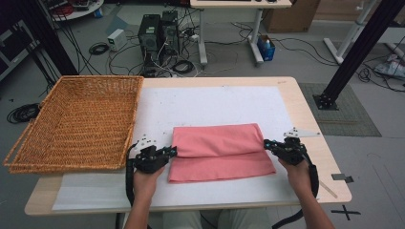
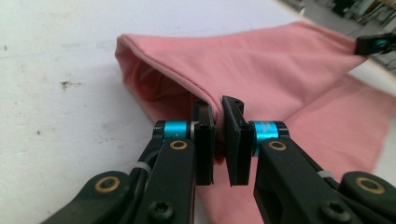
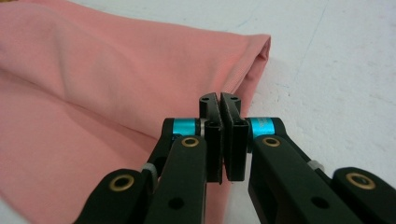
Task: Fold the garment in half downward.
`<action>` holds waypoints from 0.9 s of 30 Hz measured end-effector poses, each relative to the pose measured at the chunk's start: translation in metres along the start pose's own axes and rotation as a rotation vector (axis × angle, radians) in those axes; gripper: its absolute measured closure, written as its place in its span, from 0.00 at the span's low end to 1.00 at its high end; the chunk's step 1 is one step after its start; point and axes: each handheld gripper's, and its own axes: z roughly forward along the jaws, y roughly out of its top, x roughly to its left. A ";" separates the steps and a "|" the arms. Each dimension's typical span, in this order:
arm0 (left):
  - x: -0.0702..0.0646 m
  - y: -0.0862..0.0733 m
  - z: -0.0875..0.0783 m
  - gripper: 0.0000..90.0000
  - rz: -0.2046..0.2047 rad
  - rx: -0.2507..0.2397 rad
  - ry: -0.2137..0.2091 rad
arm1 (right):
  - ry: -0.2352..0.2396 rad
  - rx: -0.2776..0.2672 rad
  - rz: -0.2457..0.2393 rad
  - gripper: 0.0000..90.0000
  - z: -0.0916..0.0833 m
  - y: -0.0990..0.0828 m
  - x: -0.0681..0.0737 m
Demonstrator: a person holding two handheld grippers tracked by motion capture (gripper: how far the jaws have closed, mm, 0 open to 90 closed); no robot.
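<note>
A folded pink cloth lies on the white sheet near the table's front edge. At its left end my left gripper is shut on the upper fold. In the left gripper view the jaws pinch the hem of the cloth, whose end gapes open beside them. My right gripper is shut on the right end. In the right gripper view the jaws stand nearly together, with the edge of the cloth caught between the pads. The right gripper also shows far off in the left gripper view.
A large wicker basket sits on the table's left side, close to my left hand. The white sheet covers the wooden table behind the cloth. Computers, cables and a black frame post stand on the floor beyond.
</note>
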 end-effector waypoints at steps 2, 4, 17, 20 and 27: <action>-0.005 -0.003 -0.008 0.92 0.012 -0.012 -0.014 | 0.010 -0.014 -0.001 0.99 -0.008 -0.004 0.003; -0.010 -0.007 -0.015 0.92 0.019 -0.018 -0.029 | 0.013 -0.029 0.000 0.99 -0.017 -0.008 0.005; -0.024 -0.035 -0.028 0.89 0.077 0.092 0.001 | 0.026 0.054 0.027 0.98 -0.038 -0.043 0.014; -0.022 -0.027 -0.026 0.58 0.037 0.073 0.032 | 0.015 0.066 0.031 0.80 -0.037 -0.043 0.017; 0.000 0.017 -0.008 0.46 0.023 0.024 0.079 | -0.034 -0.042 0.108 0.54 -0.036 -0.013 0.008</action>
